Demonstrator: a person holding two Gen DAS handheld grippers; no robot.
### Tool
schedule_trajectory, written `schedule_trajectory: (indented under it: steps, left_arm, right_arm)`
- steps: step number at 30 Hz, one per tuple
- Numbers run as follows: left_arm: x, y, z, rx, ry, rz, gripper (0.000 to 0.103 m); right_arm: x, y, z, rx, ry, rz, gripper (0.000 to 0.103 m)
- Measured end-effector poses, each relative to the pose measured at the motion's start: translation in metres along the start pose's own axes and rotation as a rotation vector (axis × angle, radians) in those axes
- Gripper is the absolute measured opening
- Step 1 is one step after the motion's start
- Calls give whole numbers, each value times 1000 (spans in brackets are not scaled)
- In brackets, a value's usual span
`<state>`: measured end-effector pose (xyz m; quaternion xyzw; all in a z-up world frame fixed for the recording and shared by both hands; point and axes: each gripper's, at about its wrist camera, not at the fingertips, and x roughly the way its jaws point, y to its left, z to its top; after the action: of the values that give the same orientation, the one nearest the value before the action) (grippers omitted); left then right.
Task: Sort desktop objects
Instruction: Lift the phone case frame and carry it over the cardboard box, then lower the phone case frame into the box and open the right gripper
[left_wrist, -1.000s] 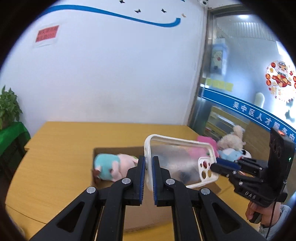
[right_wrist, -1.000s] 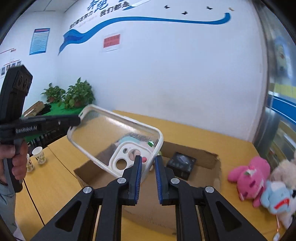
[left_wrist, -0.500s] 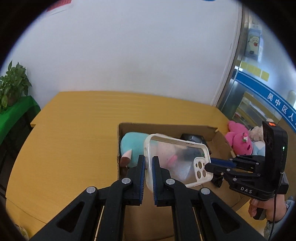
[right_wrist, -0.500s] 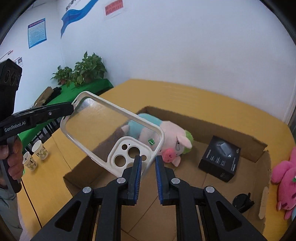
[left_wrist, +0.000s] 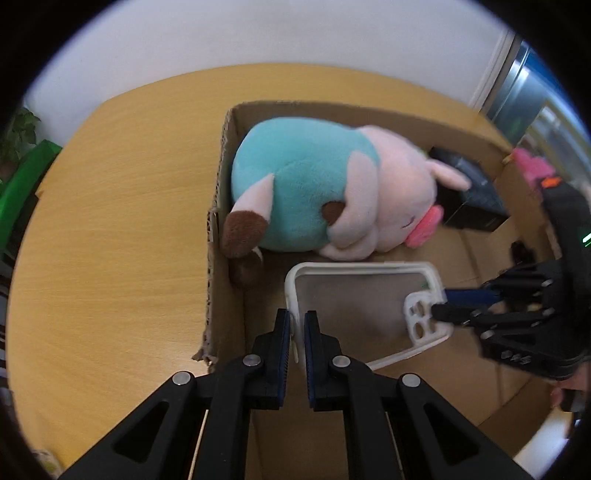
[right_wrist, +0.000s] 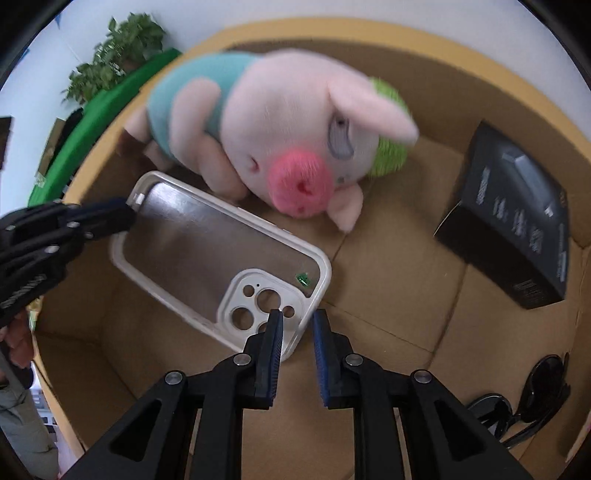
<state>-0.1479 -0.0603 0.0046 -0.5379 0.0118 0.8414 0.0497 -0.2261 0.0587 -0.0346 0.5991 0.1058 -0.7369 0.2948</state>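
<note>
A clear phone case with a white rim (left_wrist: 362, 306) hangs low inside the cardboard box (left_wrist: 218, 206), just in front of the plush pig (left_wrist: 317, 192). My left gripper (left_wrist: 297, 325) is shut on the case's left edge. My right gripper (right_wrist: 297, 326) stands at the camera-hole end of the case (right_wrist: 221, 266); its jaws have parted and the rim sits loosely between them. The pig (right_wrist: 280, 136) lies on its side, in a teal shirt with a pink snout.
A black product box (right_wrist: 517, 229) lies at the box's right side, and dark sunglasses (right_wrist: 532, 398) lie in its near right corner. The box stands on a wooden table (left_wrist: 110, 229). A pink plush (left_wrist: 532, 166) sits beyond the box. Green plants (right_wrist: 118, 55) stand far left.
Both grippers have carried the phone case down from above the box into it, close to the pig. The right gripper's jaws have widened on the case.
</note>
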Motion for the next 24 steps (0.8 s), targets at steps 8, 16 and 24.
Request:
schedule_trajectory:
  steps: [8, 16, 24]
  left_arm:
    - [-19, -7, -11, -9, -31, 28, 9]
    - [-148, -18, -81, 5, -480, 23, 79]
    - [-201, -69, -136, 68, -742, -25, 80]
  right_arm:
    - [-27, 1, -13, 36, -86, 20, 65]
    - [-151, 43, -105, 10, -521, -116, 103]
    - [-178, 69, -205, 114, -677, -320, 103]
